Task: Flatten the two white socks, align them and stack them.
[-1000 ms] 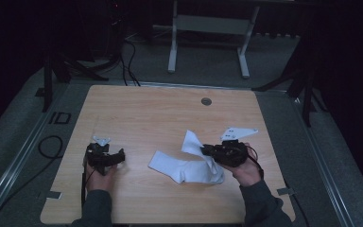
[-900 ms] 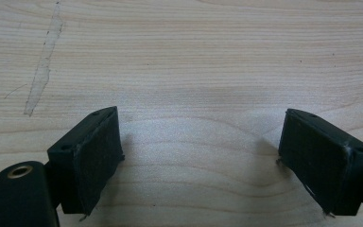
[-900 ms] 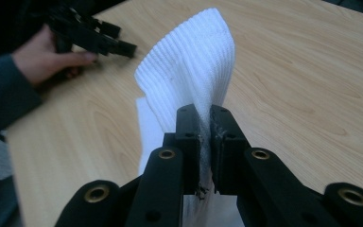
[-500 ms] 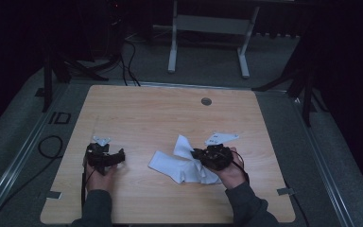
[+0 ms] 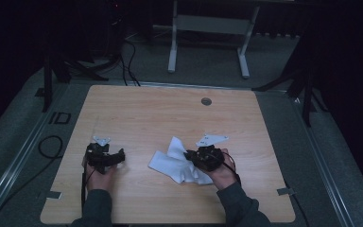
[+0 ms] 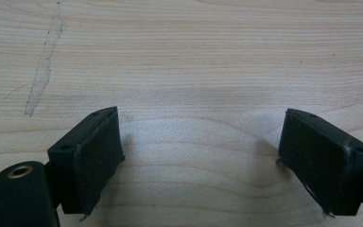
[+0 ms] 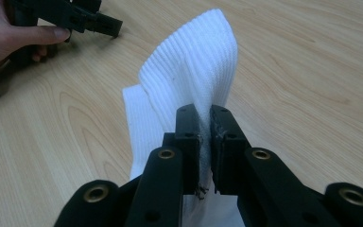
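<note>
Right-hand black two-jaw tongs (image 7: pixel 205 142): jaws are standing almost together, pinching a fold of the white ribbed knit sock (image 7: pixel 189 80), with only the cloth's thickness between the pads. Left-hand black two-jaw tongs (image 6: pixel 201 161): jaws are gaping wide, holding nothing, with bare light wooden tabletop (image 6: pixel 194 56) between and ahead of them. Sock, location: one end is rising just ahead of the right tongs' jaws as an upstanding ribbed cuff, while the remainder is lying crumpled on the table below and to the left-tongs side of that grip; in the high view the sock (image 5: pixel 170 163) is sitting between the two tongs, touching the right pair (image 5: pixel 194 155) and well apart from the left pair (image 5: pixel 118 155). Orientation: the long axis is running roughly from the right tongs toward the left tongs, angled slightly away from the person; the pinched part is pointing up and away from the jaws. Handling note, as a judgement: the step appears to be folding or spreading the sock, so the right pair is best keeping its pinch firm and low while drawing the fold over, and the idle left pair is best coming in to pin the far end flat, preventing the whole piece from sliding.
</note>
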Available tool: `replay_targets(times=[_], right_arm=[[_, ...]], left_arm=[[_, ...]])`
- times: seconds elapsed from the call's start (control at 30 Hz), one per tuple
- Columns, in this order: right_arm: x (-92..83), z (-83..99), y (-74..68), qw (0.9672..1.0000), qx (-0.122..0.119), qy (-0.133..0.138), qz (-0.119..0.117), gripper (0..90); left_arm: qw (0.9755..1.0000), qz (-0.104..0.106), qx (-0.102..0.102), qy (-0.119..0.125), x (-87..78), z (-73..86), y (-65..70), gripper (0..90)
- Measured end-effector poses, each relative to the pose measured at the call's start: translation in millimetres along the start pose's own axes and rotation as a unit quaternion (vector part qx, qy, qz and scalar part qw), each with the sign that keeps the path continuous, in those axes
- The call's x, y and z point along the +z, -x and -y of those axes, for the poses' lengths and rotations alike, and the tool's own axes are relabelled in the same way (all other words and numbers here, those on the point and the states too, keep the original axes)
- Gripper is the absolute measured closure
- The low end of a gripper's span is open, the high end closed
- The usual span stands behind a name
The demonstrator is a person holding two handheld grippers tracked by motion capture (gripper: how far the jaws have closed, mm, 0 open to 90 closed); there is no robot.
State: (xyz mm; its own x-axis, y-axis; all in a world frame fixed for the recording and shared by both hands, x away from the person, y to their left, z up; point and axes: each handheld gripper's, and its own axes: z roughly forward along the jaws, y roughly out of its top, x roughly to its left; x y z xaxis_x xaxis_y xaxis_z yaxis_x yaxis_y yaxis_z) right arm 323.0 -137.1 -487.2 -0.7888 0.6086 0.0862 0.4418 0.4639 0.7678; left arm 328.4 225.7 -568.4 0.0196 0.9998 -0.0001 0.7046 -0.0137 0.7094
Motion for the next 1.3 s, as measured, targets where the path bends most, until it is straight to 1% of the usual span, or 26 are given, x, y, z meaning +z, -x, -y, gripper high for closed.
replay_targets(times=[0.2, 0.27, 0.3, 0.37, 0.43, 0.47, 0.5, 0.57, 0.67, 0.7, 0.77, 0.8, 0.83, 0.87, 0.9, 0.93, 0.97, 1.07, 1.1, 1.2, 1.3], right_arm=[[8.4, -0.3, -2.4, 1.0, 0.004, -0.002, 0.001, 82.6], [11.6, -0.2, -3.7, 0.9999, 0.002, -0.008, 0.011, 82.6], [13.9, 0.0, -4.8, 0.9997, -0.002, -0.013, 0.02, 82.6], [16.9, 0.1, -5.9, 0.9996, -0.001, -0.017, 0.02, 82.5], [20.6, 0.1, -7.0, 0.9996, 0.0, -0.02, 0.02, 82.5], [21.8, 0.1, -7.2, 0.9996, 0.0, -0.021, 0.019, 82.5], [23.7, 0.2, -7.5, 0.9996, 0.001, -0.023, 0.018, 82.4], [26.9, 0.8, -8.5, 0.9995, 0.003, -0.028, 0.015, 82.3], [30.4, 1.9, -10.4, 0.9994, 0.003, -0.033, 0.013, 82.2], [36.6, 3.7, -14.3, 0.9991, -0.001, -0.042, 0.006, 82.1], [38.3, 3.9, -15.2, 0.999, -0.002, -0.044, 0.004, 82.0], [39.8, 4.2, -16.3, 0.9989, -0.003, -0.047, 0.003, 81.9], [42.8, 4.5, -18.1, 0.9987, -0.004, -0.051, 0.002, 81.9], [44.4, 4.5, -19.0, 0.9986, -0.004, -0.053, 0.0, 82.0], [47.9, 4.5, -20.7, 0.9984, -0.007, -0.056, -0.001, 81.9], [47.9, 4.5, -20.7, 0.9984, -0.007, -0.056, -0.001, 81.9], [50.7, 4.0, -22.2, 0.9983, -0.006, -0.058, -0.003, 81.9], [51.5, 3.7, -23.0, 0.9983, -0.003, -0.059, -0.003, 81.9], [53.1, 3.0, -23.6, 0.9983, -0.003, -0.059, -0.004, 81.9], [59.7, 0.6, -26.9, 0.9981, 0.0, -0.06, -0.011, 81.5], [62.0, 0.2, -28.8, 0.998, 0.001, -0.061, -0.015, 81.2]], left_arm=[[1.0, -0.005, -0.005, 0.001, 0.0, 0.1, 1.3, 14.7], [1.0, -0.006, -0.006, 0.001, -0.3, 0.1, 1.9, 15.2], [1.0, -0.007, -0.007, 0.001, -0.5, 0.1, 2.2, 15.6], [1.0, -0.005, -0.004, 0.002, -1.2, 0.3, 2.7, 17.2], [0.9999, -0.005, -0.005, 0.009, -2.5, 1.6, 3.7, 23.5], [0.9999, -0.006, -0.007, 0.011, -3.0, 2.0, 4.4, 25.1], [0.9999, -0.006, -0.006, 0.011, -3.8, 2.4, 4.6, 26.4], [0.9999, -0.005, -0.006, 0.012, -5.4, 3.1, 4.4, 32.0], [0.9999, -0.005, -0.005, 0.011, -7.2, 3.6, 4.1, 39.2], [1.0, -0.003, -0.003, 0.008, -9.7, 4.0, 4.1, 44.8], [1.0, -0.002, -0.003, 0.008, -10.2, 4.1, 4.5, 50.4], [1.0, -0.001, -0.001, 0.006, -11.5, 4.3, 5.1, 50.4], [1.0, 0.0, 0.001, 0.005, -12.1, 4.4, 5.4, 54.2], [1.0, 0.002, -0.001, 0.005, -12.7, 4.6, 6.3, 56.2], [1.0, 0.006, 0.003, 0.002, -13.6, 4.7, 7.4, 58.5], [1.0, 0.006, 0.003, 0.002, -13.6, 4.7, 7.4, 59.4], [0.9999, 0.015, 0.006, 0.004, -15.0, 4.8, 9.3, 60.2], [0.9998, 0.019, 0.008, 0.006, -16.4, 4.8, 11.0, 61.1], [0.9994, 0.027, 0.017, 0.009, -19.2, 4.5, 14.4, 61.1], [0.9987, 0.038, 0.033, 0.013, -22.1, 4.6, 19.9, 63.2], [0.9979, 0.042, 0.048, 0.011, -23.6, 4.7, 24.4, 63.4]])
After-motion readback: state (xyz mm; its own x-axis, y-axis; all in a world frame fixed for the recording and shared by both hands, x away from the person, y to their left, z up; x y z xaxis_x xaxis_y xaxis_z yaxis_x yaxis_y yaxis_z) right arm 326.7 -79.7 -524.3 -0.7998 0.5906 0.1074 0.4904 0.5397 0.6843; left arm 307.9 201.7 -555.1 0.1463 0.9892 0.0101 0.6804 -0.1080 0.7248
